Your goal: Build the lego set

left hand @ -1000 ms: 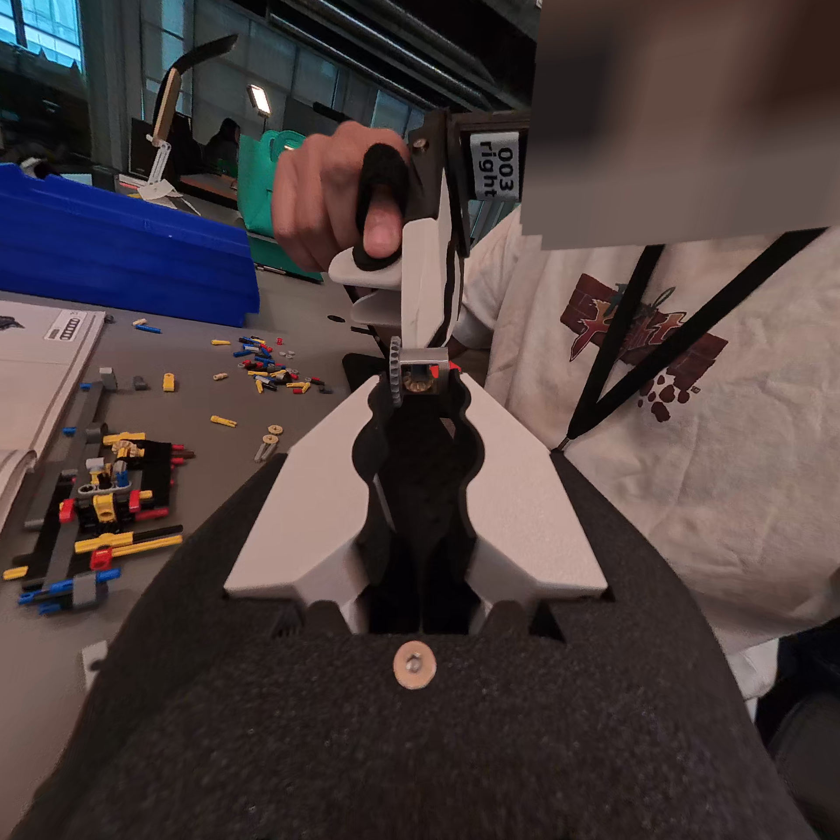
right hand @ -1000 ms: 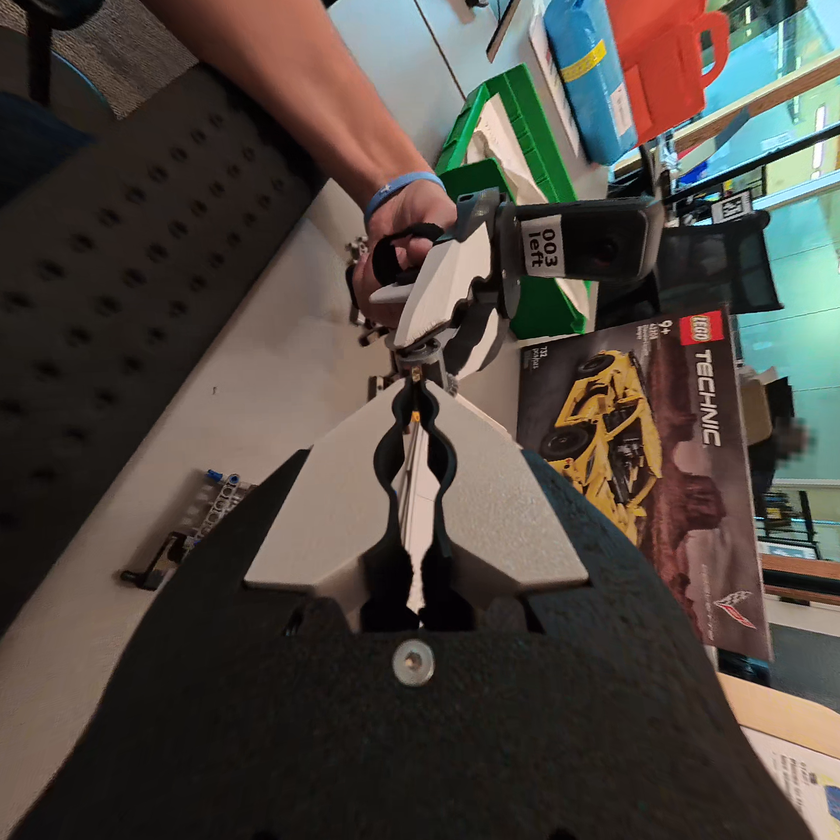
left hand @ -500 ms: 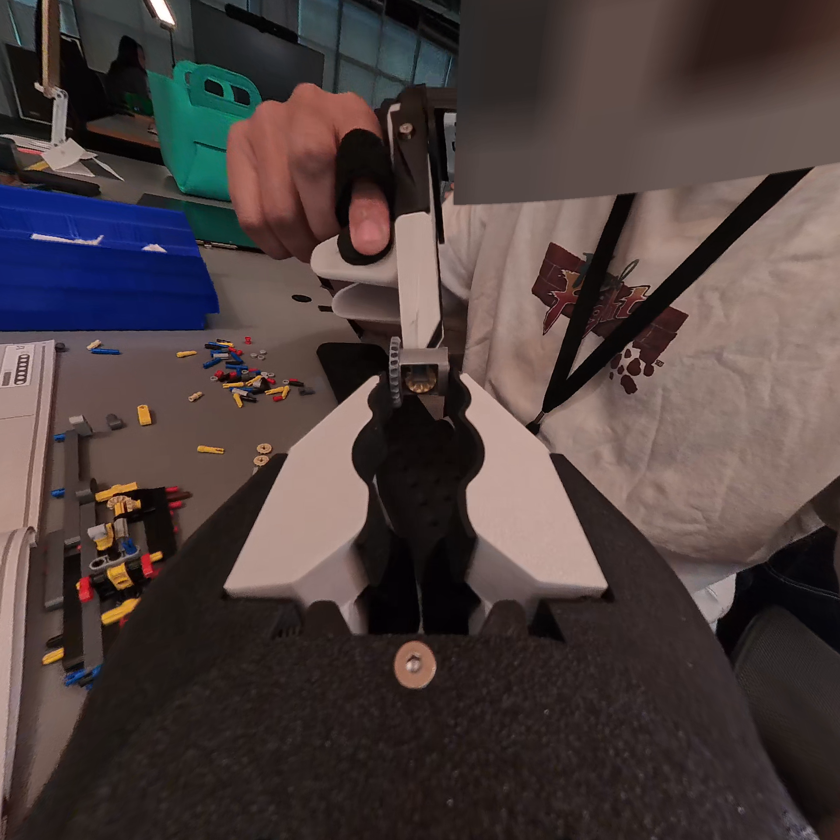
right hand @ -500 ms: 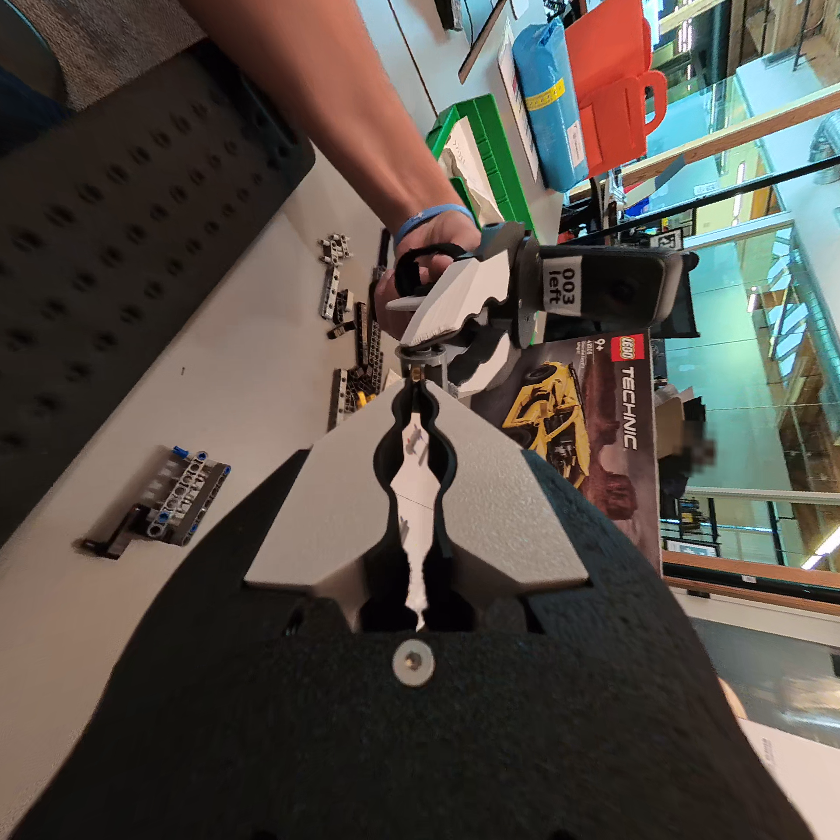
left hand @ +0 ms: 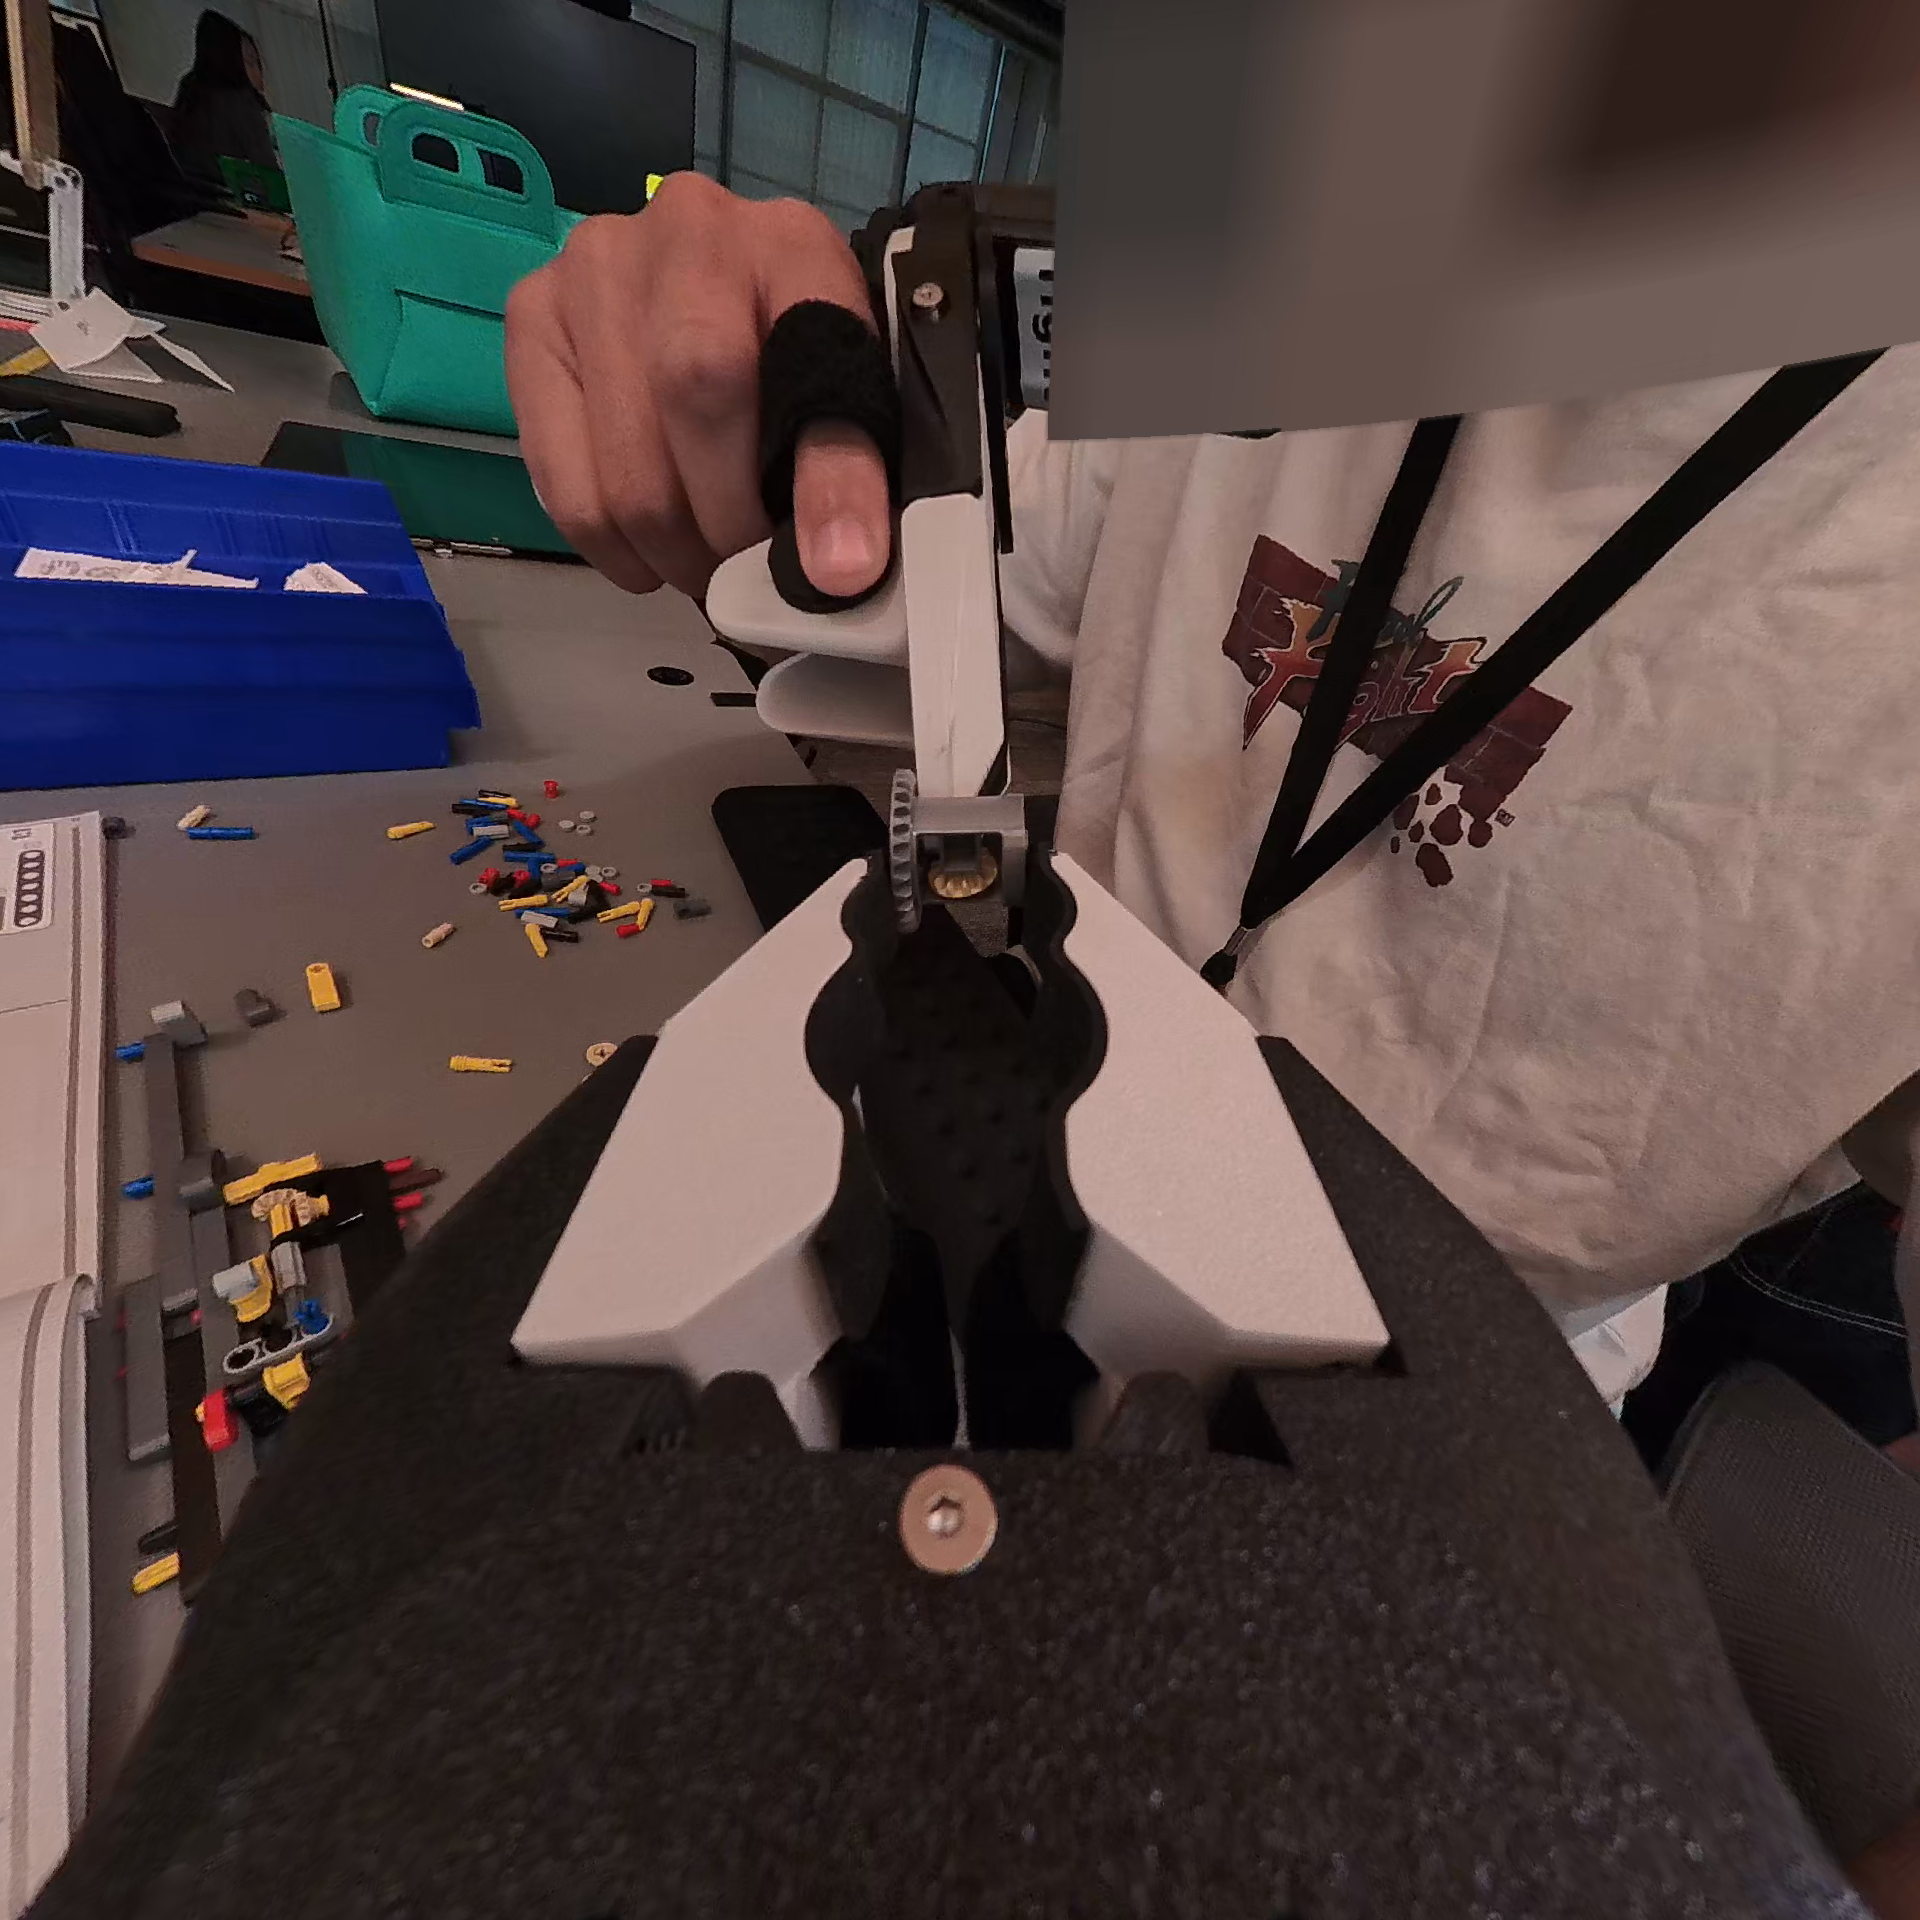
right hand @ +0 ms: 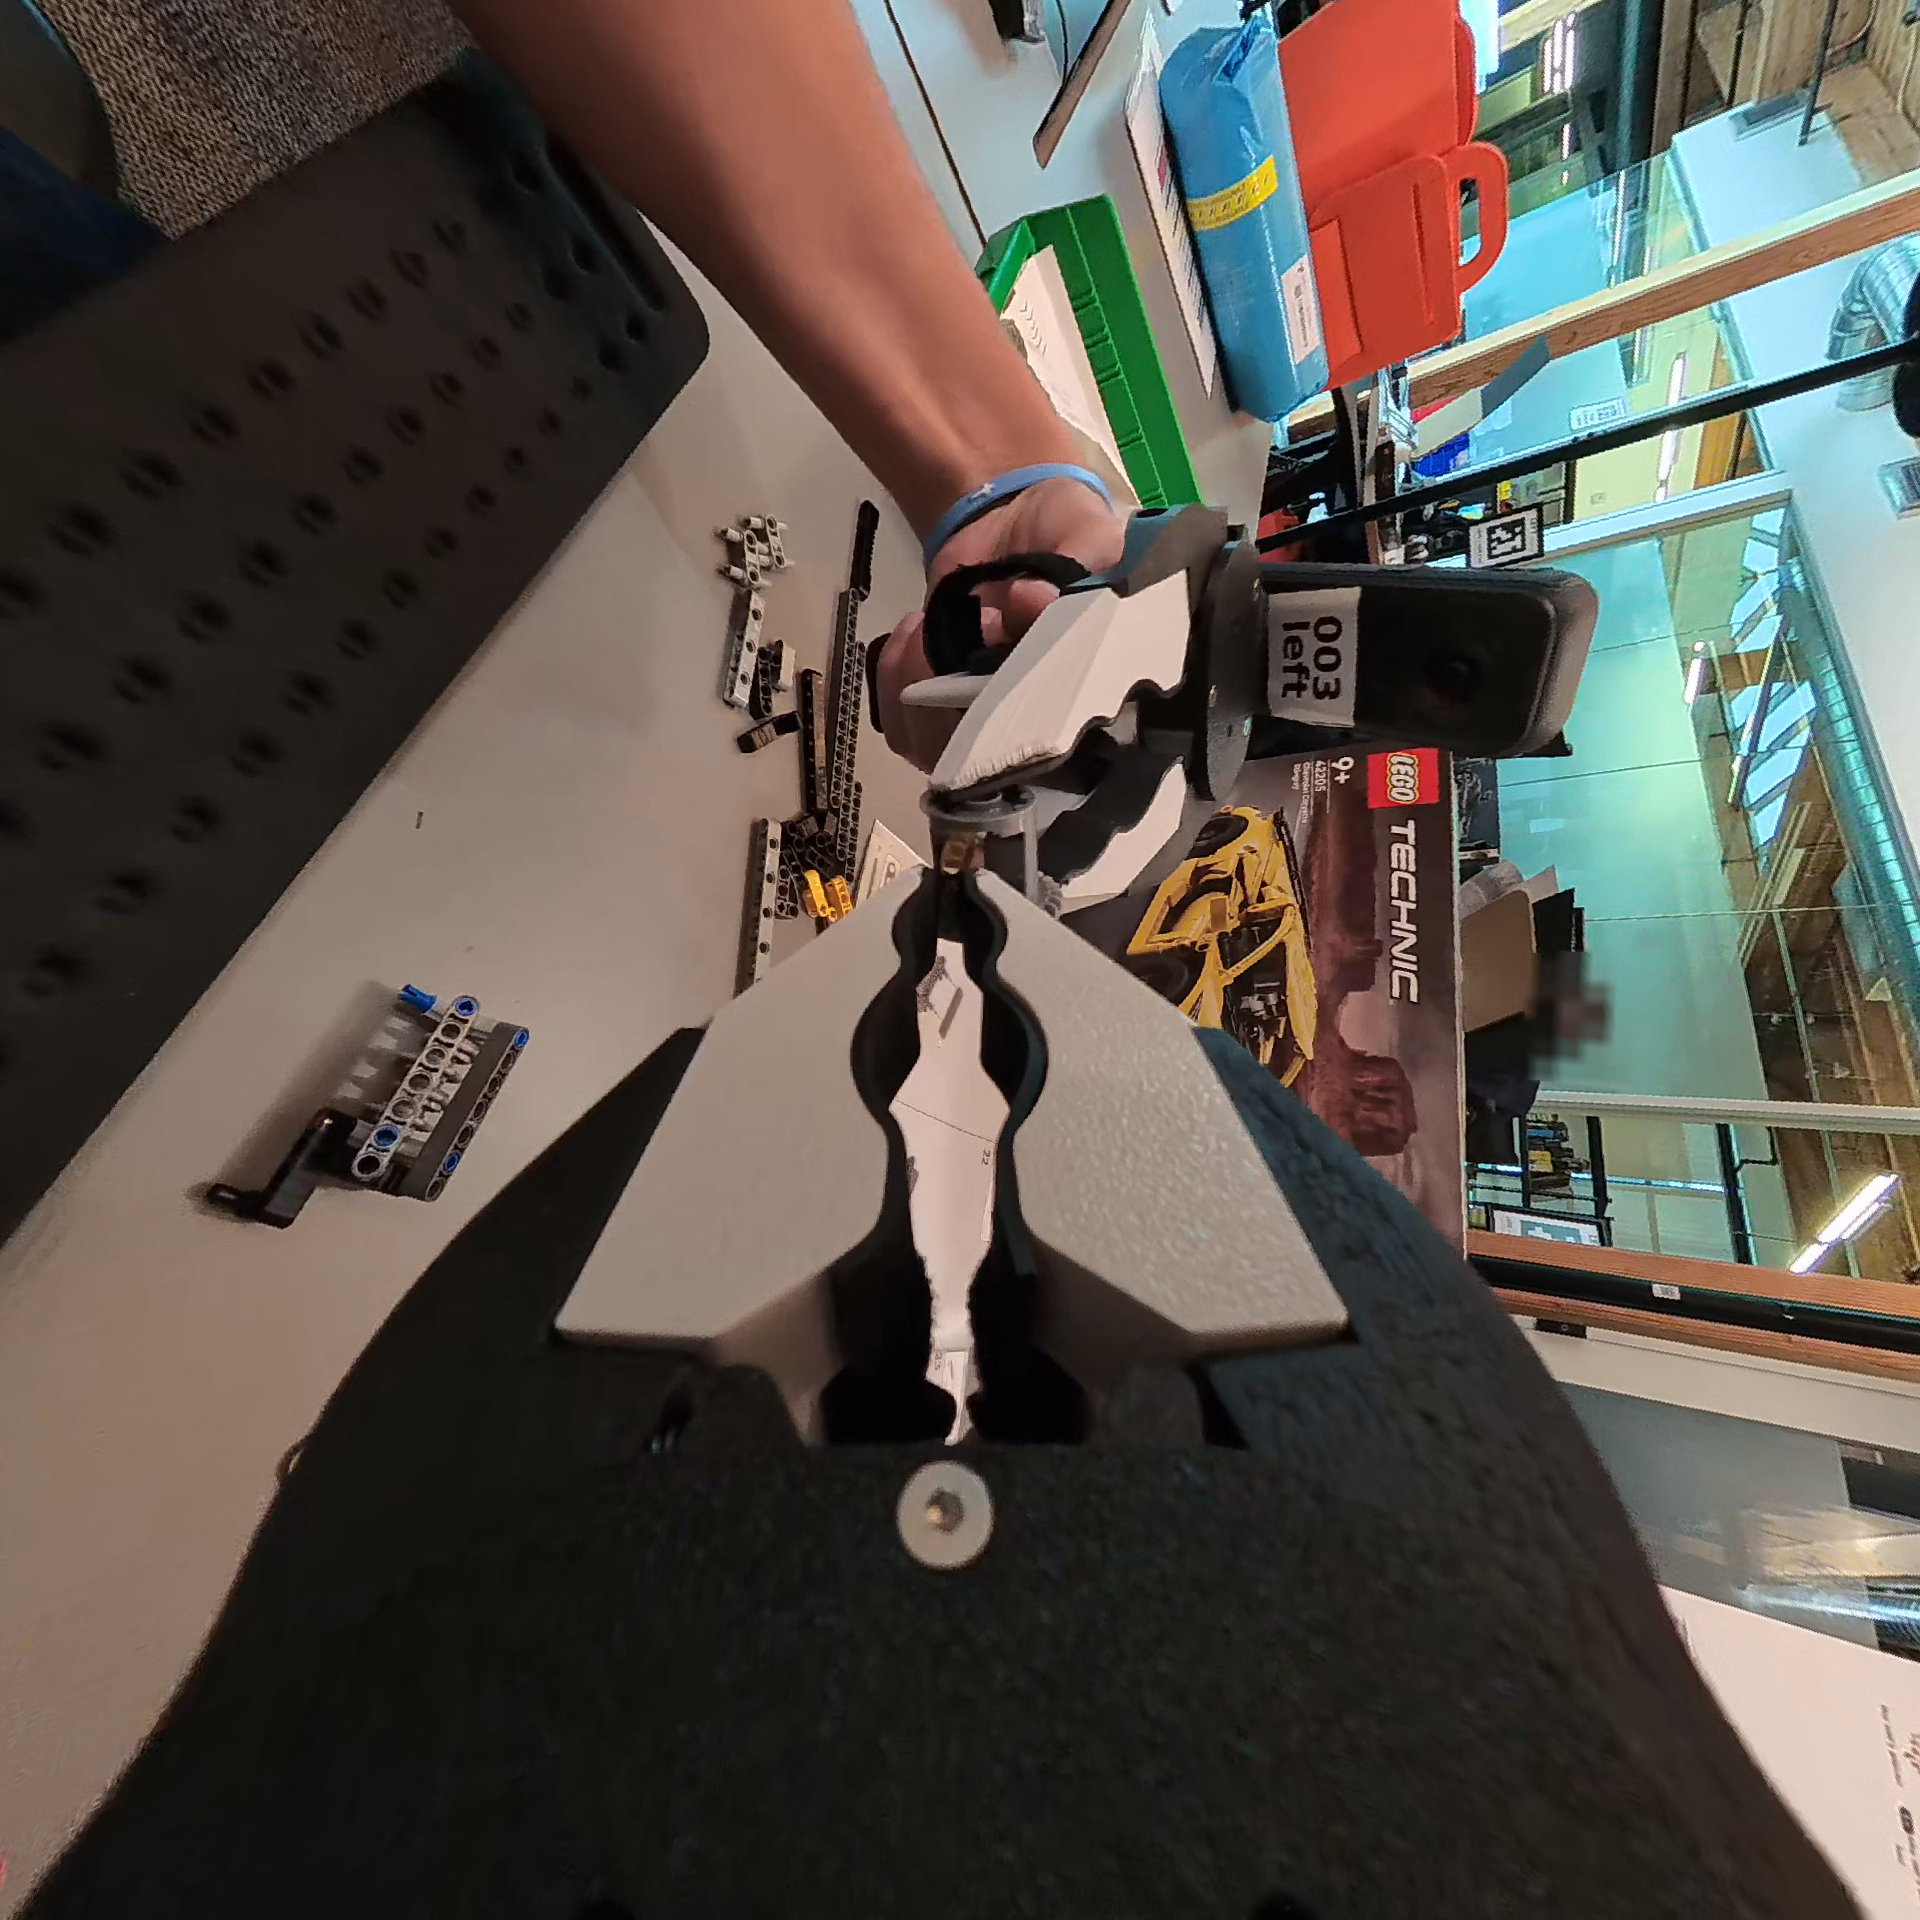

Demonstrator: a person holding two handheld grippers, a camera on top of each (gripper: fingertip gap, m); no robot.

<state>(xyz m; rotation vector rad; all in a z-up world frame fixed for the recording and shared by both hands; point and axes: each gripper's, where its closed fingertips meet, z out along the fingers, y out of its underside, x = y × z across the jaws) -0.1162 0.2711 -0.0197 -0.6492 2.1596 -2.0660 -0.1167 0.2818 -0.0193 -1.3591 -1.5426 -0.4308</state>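
Grey plastic fills the meeting point of the two tools: a small grey gear housing [left hand: 961,847], with a toothed grey gear [left hand: 902,868] on its nine-o'clock side and a tan bevel gear [left hand: 951,881] inside its frame, sits pinched at the tips of the left gripper [left hand: 961,904], whose fingers are drawn in around it, well above the table [left hand: 312,914]. From twelve o'clock the right gripper [left hand: 956,769] comes down edge-on to the housing; in the right wrist view its own fingers [right hand: 1049,956] stand narrow, nearly meeting at the tips on a thin tan-and-dark piece [right hand: 956,857] that points into the assembly. Whether that piece is already seated cannot be told. The likely step is pressing this part home into the housing. The risk lies in alignment: both holds are small fingertip pinches, so a push that runs off the hole's line could twist the housing out of the left grip, or make the thin piece slip and drop. A fall would send it among the loose pins [left hand: 561,883] at ten o'clock or off the table edge toward the person's shirt [left hand: 1558,831]. The partly built chassis [left hand: 239,1309] lies at eight o'clock, untouched.
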